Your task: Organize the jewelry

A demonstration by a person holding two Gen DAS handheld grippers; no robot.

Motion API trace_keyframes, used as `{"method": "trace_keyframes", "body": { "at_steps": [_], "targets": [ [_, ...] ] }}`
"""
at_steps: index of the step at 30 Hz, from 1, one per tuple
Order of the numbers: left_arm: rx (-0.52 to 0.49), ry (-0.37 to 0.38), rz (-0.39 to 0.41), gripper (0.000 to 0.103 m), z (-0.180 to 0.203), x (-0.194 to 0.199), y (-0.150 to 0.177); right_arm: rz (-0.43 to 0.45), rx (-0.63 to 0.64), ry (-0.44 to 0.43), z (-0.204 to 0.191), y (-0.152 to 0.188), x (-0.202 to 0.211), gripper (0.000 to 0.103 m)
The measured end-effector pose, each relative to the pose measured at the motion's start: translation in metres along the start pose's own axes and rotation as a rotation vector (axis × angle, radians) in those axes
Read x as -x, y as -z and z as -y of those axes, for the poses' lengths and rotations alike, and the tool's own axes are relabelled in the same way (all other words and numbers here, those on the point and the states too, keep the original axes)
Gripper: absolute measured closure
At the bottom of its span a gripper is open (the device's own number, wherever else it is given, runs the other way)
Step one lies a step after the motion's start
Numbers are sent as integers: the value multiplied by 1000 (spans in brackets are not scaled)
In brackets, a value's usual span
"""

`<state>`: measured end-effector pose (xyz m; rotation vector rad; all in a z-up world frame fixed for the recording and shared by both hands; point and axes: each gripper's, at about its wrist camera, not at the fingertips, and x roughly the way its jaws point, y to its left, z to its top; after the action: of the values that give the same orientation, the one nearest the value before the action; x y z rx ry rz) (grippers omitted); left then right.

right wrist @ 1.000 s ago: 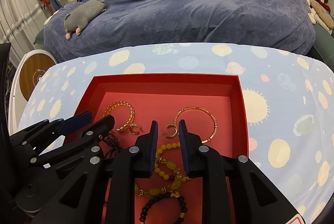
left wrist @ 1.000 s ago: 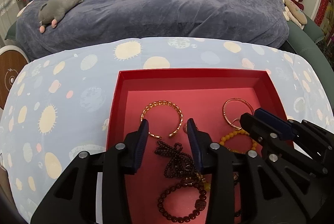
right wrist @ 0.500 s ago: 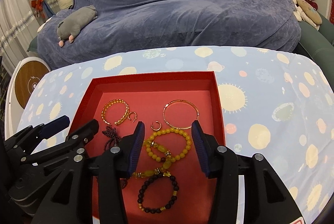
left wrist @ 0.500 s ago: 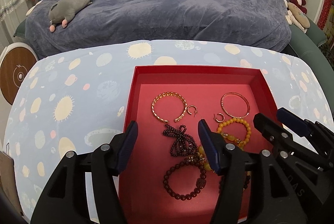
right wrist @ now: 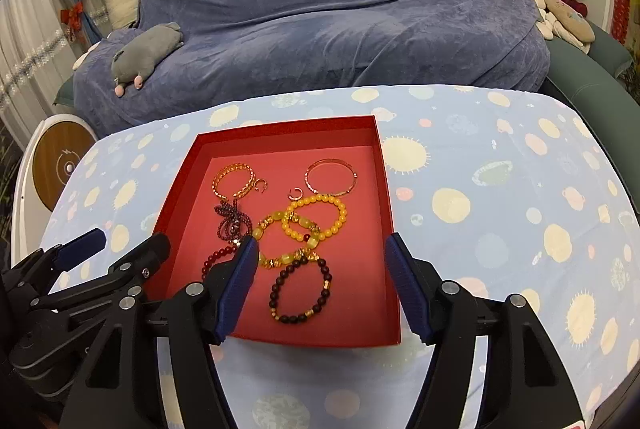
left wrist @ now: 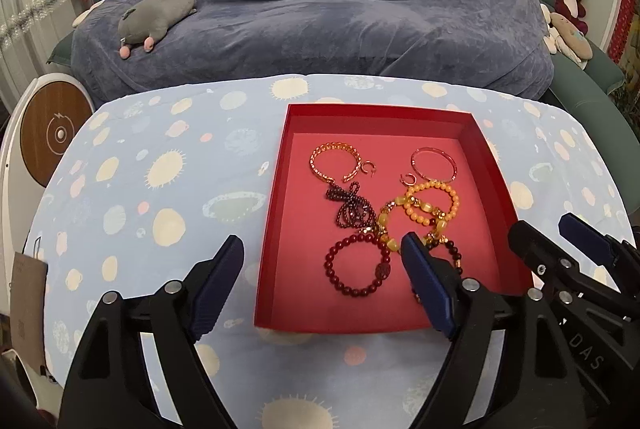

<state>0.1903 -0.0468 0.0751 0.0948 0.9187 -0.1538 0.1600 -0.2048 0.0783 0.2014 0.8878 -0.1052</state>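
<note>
Bedroom setup, blue sun-print worktop (left wrist: 160,197) in front of a big blue-covered bed (left wrist: 340,9). Red tray (left wrist: 276,237) toward the near edge, holding everything: gold cuff (left wrist: 334,163) and thin bangle (right wrist: 331,176) at the far end, two little ear cuffs, dark purple strand (left wrist: 352,207), yellow bead bracelets (right wrist: 316,219) overlapping mid-tray, dark red bracelet (left wrist: 356,265) and a black bead one (right wrist: 300,289) nearest. Left gripper (left wrist: 320,285) and right gripper (right wrist: 318,287) both wide, just been opening, nothing between the pads, hanging above the near end. Looks about sorted. If tidying more: pinch one bead strand only, lift slow, avoid dragging the tangled yellow ones.
</note>
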Motion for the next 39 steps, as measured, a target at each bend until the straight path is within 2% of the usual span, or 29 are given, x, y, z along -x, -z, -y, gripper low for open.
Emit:
{"method": "trace_keyframes", "body": {
  "at_steps": [6,12,23,25,39],
  "targets": [
    [5,-23,-9,17,-5,17,27,-11,8,15,-4,24,17,37],
    [36,-32,-20,10,-12,28,50,-16,4,30,-2,45,30,27],
    [22,-47,-22,8,-13,39,76,-27,13,61,0,71,43,16],
    [27,-53,-26,8,-14,40,80,-26,13,67,0,75,45,6],
    [34,-60,-24,7,-17,46,97,-14,21,84,-1,92,54,6]
  ]
}}
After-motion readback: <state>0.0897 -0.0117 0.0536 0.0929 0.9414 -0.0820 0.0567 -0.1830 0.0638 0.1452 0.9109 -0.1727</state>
